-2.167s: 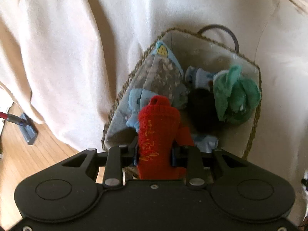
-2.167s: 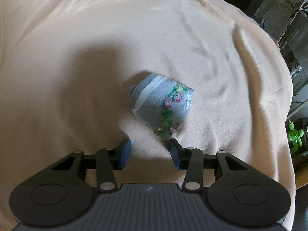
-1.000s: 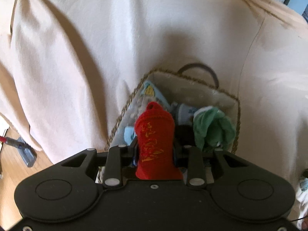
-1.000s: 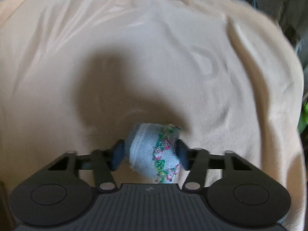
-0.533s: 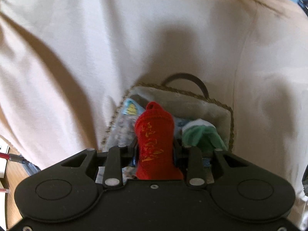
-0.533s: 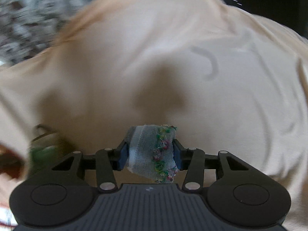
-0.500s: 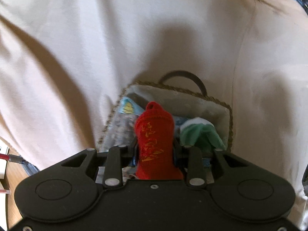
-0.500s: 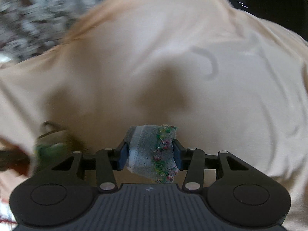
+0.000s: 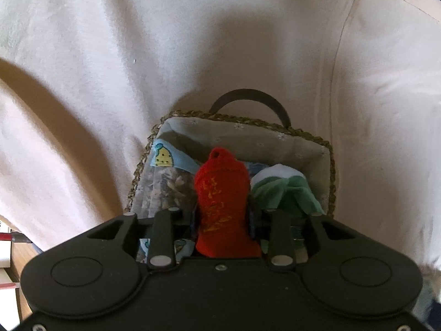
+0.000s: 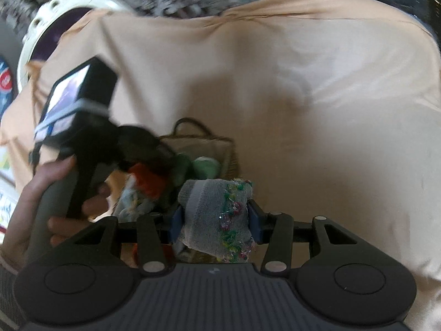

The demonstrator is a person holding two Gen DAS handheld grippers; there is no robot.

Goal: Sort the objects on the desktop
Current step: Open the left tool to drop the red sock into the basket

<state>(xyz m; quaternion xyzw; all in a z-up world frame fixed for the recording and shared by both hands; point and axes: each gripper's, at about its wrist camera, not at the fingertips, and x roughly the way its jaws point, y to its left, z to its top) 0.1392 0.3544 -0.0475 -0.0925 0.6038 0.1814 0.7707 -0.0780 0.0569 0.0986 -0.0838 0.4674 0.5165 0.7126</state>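
A red sock [image 9: 220, 193] with yellow lettering stands between the fingers of my left gripper [image 9: 222, 220]. The jaws are opening and the pads still touch the sock. It hangs right over a woven basket [image 9: 248, 122] with a dark handle. Inside the basket lie a green sock [image 9: 284, 190] and a blue-grey patterned sock [image 9: 165, 184]. My right gripper [image 10: 215, 222] is shut on a grey sock [image 10: 215, 215] with coloured stitching. It is held in the air just short of the same basket [image 10: 228, 149]. The red sock [image 10: 146, 182] shows blurred there.
A cream blanket [image 9: 110, 55] covers the whole surface around the basket. A hand [image 10: 30, 198] holding the left gripper's handle fills the left of the right wrist view. A white round object [image 10: 55, 13] and patterned fabric lie beyond the blanket's far edge. Wooden floor shows at lower left [image 9: 24, 256].
My right gripper has lifted the grey sock off the blanket and swung it left, bringing the basket and the other hand into view. The left gripper shifted over the basket; its fingers stand slightly wider.
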